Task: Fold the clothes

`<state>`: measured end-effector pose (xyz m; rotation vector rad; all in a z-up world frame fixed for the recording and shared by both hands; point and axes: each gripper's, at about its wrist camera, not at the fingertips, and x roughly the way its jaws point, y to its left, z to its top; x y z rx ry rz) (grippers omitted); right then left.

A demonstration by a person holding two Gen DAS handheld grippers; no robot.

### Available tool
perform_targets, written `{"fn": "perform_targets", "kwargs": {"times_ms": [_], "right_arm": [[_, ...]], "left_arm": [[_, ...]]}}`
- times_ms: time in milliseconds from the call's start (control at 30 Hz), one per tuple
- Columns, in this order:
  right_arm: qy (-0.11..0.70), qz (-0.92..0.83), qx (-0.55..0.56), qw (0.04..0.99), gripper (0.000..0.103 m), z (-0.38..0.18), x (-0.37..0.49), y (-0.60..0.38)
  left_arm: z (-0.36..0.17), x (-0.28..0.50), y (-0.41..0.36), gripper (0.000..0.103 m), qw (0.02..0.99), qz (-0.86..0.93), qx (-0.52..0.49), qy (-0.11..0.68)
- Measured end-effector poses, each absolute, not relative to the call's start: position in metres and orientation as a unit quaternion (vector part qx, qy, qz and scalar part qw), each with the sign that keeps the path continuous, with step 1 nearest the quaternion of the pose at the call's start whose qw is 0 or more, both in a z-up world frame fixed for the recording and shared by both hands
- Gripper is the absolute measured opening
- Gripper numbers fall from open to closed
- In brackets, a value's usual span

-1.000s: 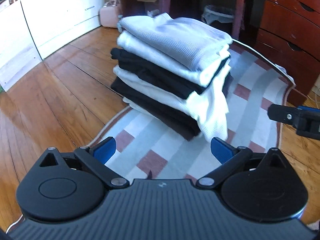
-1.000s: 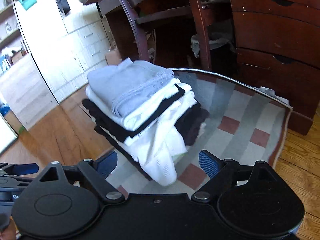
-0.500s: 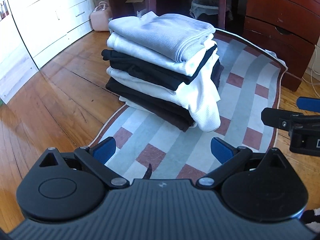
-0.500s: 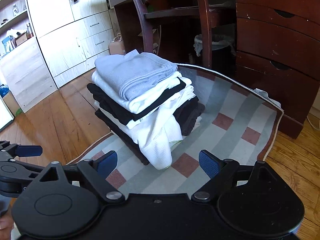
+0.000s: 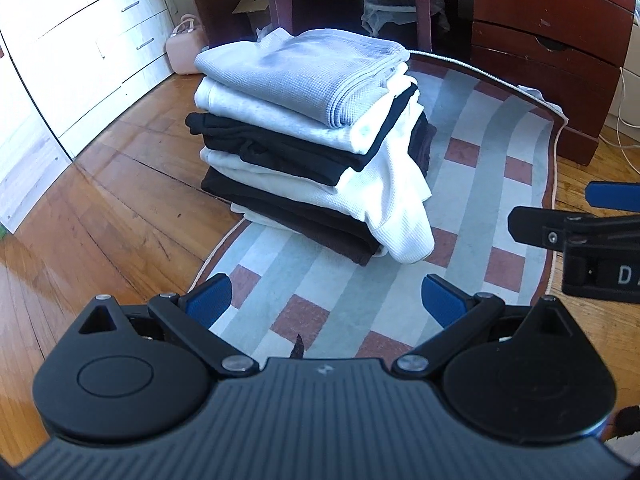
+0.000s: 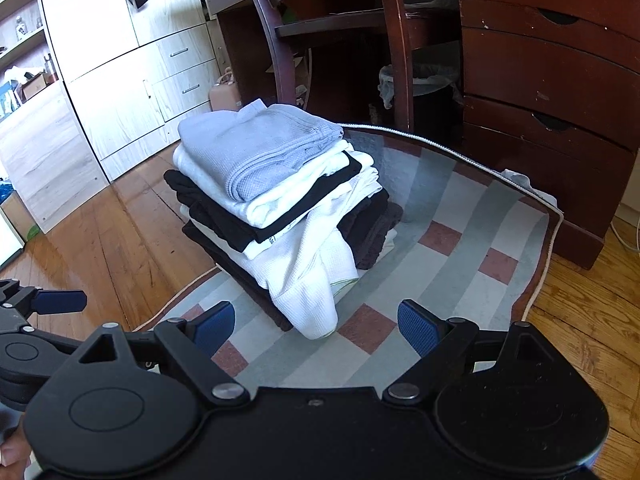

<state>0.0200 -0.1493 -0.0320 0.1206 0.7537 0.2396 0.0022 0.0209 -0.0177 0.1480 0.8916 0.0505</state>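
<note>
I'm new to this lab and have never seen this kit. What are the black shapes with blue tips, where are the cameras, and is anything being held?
Each black shape is a hand-held two-finger tool with a fisheye camera looking forward along its blue-tipped fingers. One picture comes from the left tool, the other from the right tool; each also catches the other at its edge. Both are open and hold nothing. Ahead, a stack of folded clothes sits on a checked rug over a wooden floor, with a grey garment on top and a white sleeve drooping down the front.
</note>
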Motion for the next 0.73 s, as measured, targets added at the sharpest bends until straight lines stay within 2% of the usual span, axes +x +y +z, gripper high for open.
{"fn": "perform_targets", "kwargs": {"times_ms": [733], "right_arm": [[0.367,0.117,0.053,0.921,0.091,-0.0351,0.0256,-0.1445]], "left_arm": [[-0.0151,-0.0021,0.0164,0.103,0.904,0.013,0.085,0.419]]}}
